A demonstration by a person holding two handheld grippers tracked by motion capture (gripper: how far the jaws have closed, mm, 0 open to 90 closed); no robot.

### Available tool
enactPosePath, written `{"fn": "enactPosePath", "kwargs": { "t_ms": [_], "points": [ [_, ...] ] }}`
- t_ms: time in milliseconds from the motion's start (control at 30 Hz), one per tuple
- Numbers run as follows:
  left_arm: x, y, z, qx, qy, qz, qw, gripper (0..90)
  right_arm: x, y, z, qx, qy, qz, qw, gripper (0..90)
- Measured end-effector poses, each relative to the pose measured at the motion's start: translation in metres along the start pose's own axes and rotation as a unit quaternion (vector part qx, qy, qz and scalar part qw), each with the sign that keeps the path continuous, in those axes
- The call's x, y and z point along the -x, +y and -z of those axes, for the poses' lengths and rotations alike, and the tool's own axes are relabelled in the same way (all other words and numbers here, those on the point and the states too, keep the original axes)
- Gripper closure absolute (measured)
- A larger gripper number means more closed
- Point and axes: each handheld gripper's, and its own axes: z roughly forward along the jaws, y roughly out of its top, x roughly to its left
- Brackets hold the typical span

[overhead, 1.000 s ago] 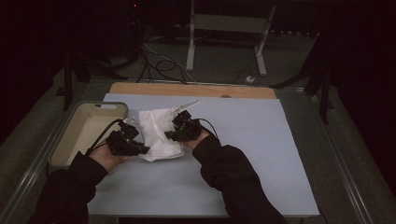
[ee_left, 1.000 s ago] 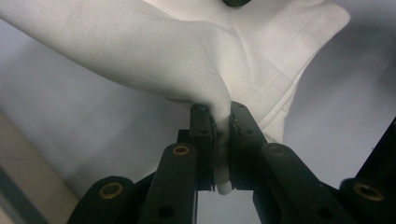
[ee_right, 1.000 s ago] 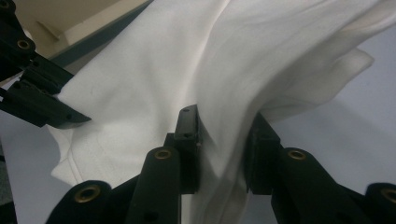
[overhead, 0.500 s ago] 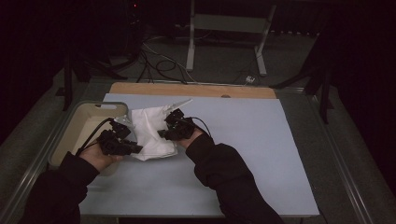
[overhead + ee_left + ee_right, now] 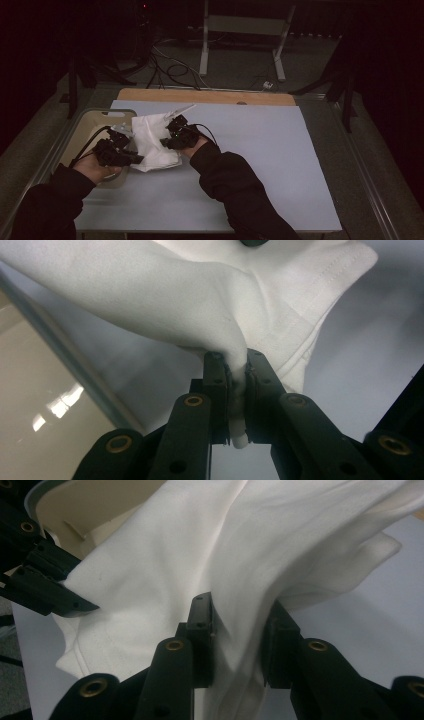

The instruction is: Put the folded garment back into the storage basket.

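Two grippers are pinching the white cloth point(image 5: 152, 142) left of frame centre, beside the beige tray point(image 5: 85, 131): left gripper point(image 5: 239, 390) clamps a fold, right gripper point(image 5: 235, 640) squeezes a thicker bunch.

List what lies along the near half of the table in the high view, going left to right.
Beige tray → left gripper → white cloth → right gripper → bare blue table top.
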Motion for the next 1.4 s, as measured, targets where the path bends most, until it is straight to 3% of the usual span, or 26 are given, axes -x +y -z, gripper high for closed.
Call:
{"fn": "enactPosePath", "kwargs": {
  "t_ms": [667,1400],
  "points": [
    [-0.016,-0.014,0.023,0.000,0.014,0.003,0.9999,82.4,-0.021,0.022,-0.011,0.006,0.004,0.010,0.9999,71.3],
    [-0.041,-0.040,0.054,-0.008,0.051,0.028,0.9983,82.2,-0.057,0.049,-0.033,0.024,0.006,0.031,0.9992,71.3]
  ]
}}
